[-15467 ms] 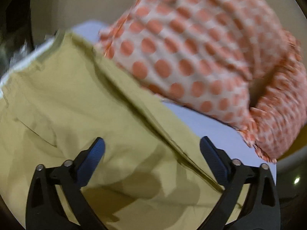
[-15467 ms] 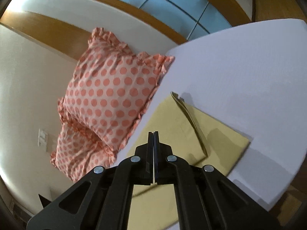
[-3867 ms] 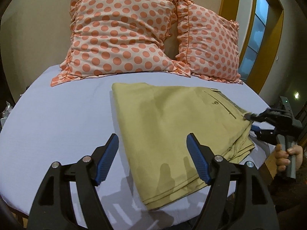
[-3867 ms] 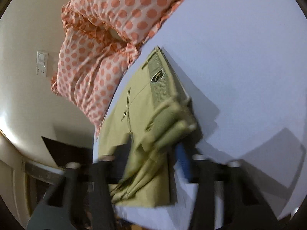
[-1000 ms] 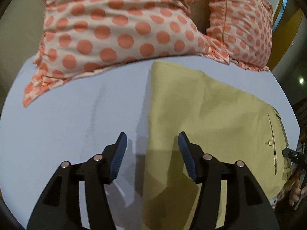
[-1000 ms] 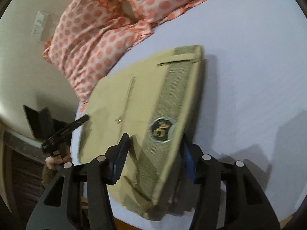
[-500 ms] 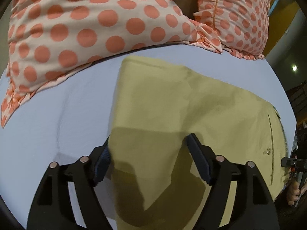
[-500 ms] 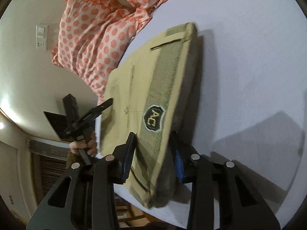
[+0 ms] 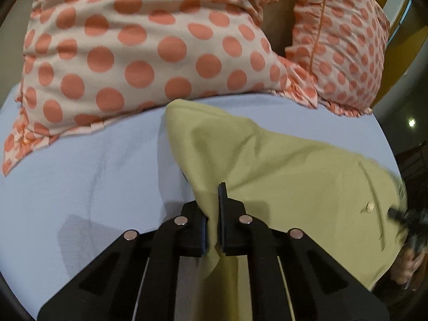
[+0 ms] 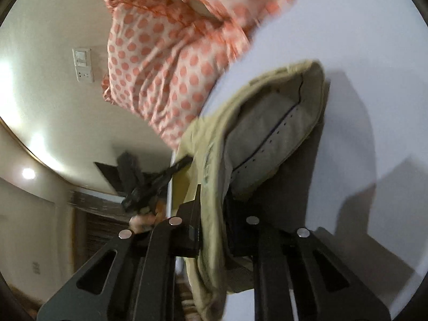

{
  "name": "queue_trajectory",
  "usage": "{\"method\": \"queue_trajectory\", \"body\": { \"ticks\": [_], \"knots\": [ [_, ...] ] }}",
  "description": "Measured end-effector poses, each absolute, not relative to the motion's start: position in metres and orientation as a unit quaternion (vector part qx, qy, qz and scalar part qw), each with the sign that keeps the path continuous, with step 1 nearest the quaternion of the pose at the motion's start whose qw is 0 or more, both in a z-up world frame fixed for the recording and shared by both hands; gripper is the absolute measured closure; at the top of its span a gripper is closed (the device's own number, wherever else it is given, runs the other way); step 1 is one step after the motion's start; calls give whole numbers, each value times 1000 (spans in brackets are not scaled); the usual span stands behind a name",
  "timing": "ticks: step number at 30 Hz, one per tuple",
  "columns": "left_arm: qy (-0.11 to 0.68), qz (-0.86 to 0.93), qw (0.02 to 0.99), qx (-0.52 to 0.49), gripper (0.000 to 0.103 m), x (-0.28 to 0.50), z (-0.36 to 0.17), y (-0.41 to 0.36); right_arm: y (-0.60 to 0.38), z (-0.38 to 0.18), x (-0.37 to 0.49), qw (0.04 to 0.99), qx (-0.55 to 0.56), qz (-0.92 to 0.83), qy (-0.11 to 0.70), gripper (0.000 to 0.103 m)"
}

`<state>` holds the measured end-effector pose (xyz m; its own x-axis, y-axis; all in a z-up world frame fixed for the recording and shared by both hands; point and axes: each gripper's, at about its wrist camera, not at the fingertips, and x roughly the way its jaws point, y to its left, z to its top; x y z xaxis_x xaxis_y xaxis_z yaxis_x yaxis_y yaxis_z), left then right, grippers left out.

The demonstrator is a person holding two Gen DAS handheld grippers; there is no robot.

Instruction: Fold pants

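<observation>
Bedroom, pale lilac bed sheet [image 9: 67, 165] as the work surface, w/ beige walls behind. On it lie the pants [image 9: 281, 165], olive-khaki, already folded into a compact stack, near the foot-side edge of the bed and just below the pillows.

What's new: half a sec ago both grippers were spread wide around the stack's edges; now both have bitten. Left gripper [image 9: 212, 214] is closed to a narrow slit w/ the fold edge of the fabric pinched between its jaws, cloth tenting up from the sheet toward the pinch. Right gripper [image 10: 212, 222] has clamped the waistband end; that end is lifted and peeling over, so the pale inner waistband lining [image 10: 270, 136] w/ its stitch line shows in the right wrist view, where before the outer band and logo patch faced up. Lots of motion blur there.

Meaning, IMO: this is the grab-and-lift for one more fold, or a carry of the finished stack; can't tell which. Both ends are secured, so the layers should travel together, tho the lower layers on the right hang loose and could slip out.

Outward: polka-dot pillow [image 9: 139, 40] sits just beyond the pants' far corner, second polka-dot pillow [image 9: 345, 40] to its right. Wall switch plate [image 10: 83, 64] on the wall behind the pillows. Dark furniture past the bed edge, too blurry to ID.
</observation>
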<state>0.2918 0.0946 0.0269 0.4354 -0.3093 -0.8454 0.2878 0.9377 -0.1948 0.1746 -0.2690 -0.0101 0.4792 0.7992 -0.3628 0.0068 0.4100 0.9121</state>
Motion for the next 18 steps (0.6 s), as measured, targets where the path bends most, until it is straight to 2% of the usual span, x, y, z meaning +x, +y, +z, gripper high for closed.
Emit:
{"method": "queue_trajectory", "body": {
  "ticks": [4,7,9,11,12,14,16,18],
  "knots": [
    [460,-165,871,-50,96,294,33,93,-283,19,204,776,428,240,396,89],
    [475,-141,867,-45,93,300,25,90,-278,7,218,807,361,167,437,84],
    [470,-132,872,-27,86,293,26,91,-273,1,215,816,316,128,467,63],
    [447,-116,887,-21,83,276,40,102,-279,11,196,837,298,90,449,52],
    [430,-112,895,-28,82,264,48,110,-283,20,186,853,293,73,426,48],
    [405,-112,906,-48,80,244,61,119,-286,45,159,890,276,64,358,48],
    [387,-151,905,-88,73,211,69,120,-277,53,145,896,264,97,342,48],
    [396,-187,893,-108,57,191,65,108,-257,50,145,886,246,143,365,45]
  ]
}}
